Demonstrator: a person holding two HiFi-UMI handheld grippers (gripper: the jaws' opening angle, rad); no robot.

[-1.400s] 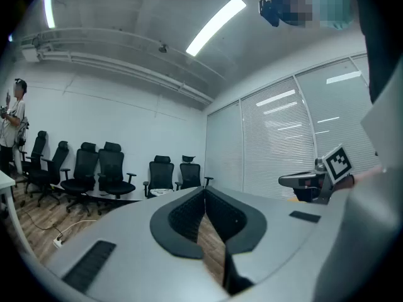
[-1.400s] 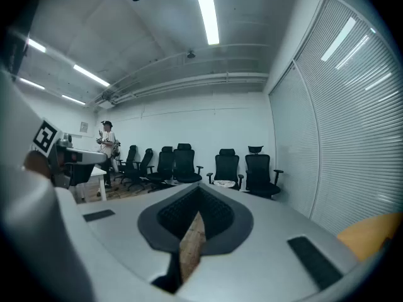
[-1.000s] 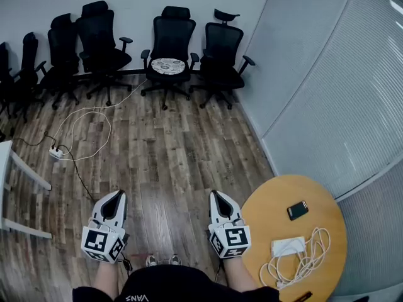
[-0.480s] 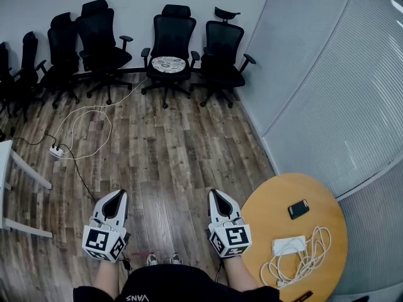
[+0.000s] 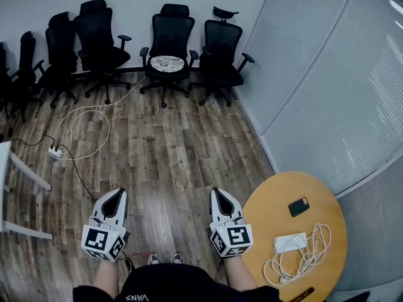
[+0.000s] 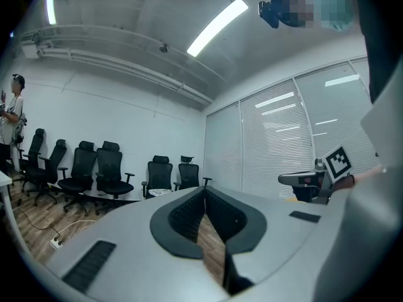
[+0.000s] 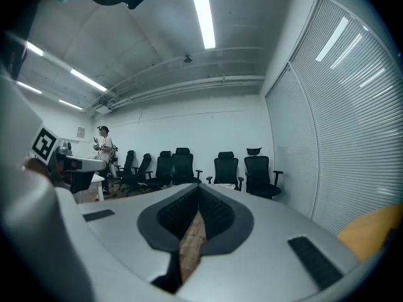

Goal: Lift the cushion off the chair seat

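While both grippers, left [image 5: 112,211] and right [image 5: 223,211], stay closed and empty, the cushion [image 5: 167,63] lies far ahead, slightly nearer the right.

Open wood floor [image 5: 170,156] in a straight lane up to the front of the cushioned chair [image 5: 169,36]. Tight at its sides: right-hand black chair [image 5: 221,52] just beside it, armrests near each other; left-hand black chair [image 5: 97,39] a little further off. Closed off behind by the white wall [image 5: 135,2]. Front-left of it, looped white cable [image 5: 109,129] and power strip [image 5: 55,151] across the boards. To its right, the blinds partition [image 5: 327,93]; well in front and right, a round wooden table [image 5: 271,197].
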